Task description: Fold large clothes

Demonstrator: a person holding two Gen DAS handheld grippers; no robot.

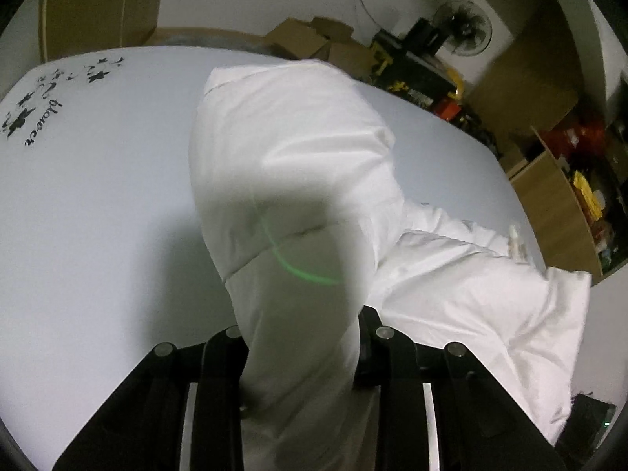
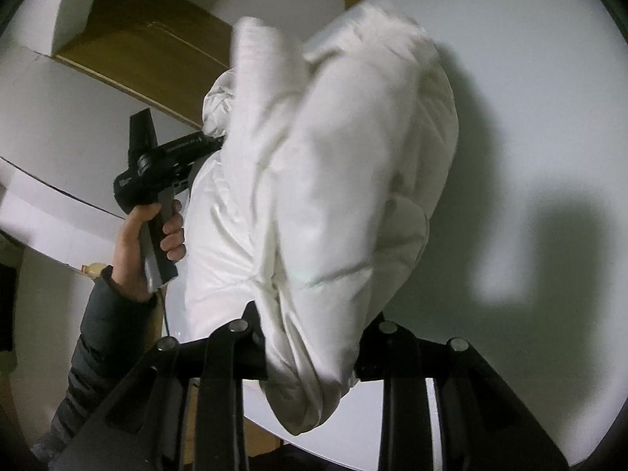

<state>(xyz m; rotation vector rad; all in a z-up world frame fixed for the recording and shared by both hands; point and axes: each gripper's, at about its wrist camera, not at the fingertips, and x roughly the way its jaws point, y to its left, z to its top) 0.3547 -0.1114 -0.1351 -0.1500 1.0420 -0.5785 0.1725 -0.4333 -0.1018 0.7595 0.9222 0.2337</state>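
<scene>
A white puffy jacket [image 1: 298, 165] hangs lifted above the white table [image 1: 98, 196]. My left gripper [image 1: 302, 353] is shut on a fold of it, and the cloth runs up from between the fingers. The rest of the jacket trails to the right onto the table. In the right wrist view the jacket [image 2: 337, 180] fills the middle. My right gripper [image 2: 310, 345] is shut on its lower bunched edge. The left gripper's body [image 2: 157, 165], held in a hand, shows at the left with its tips hidden in the cloth.
The table carries a black flower print [image 1: 35, 114] at its far left. Cardboard boxes [image 1: 310, 39], a fan [image 1: 467, 31] and cluttered shelves [image 1: 569, 196] stand beyond the table's far and right edges. A brown panel [image 2: 149, 51] is behind the jacket.
</scene>
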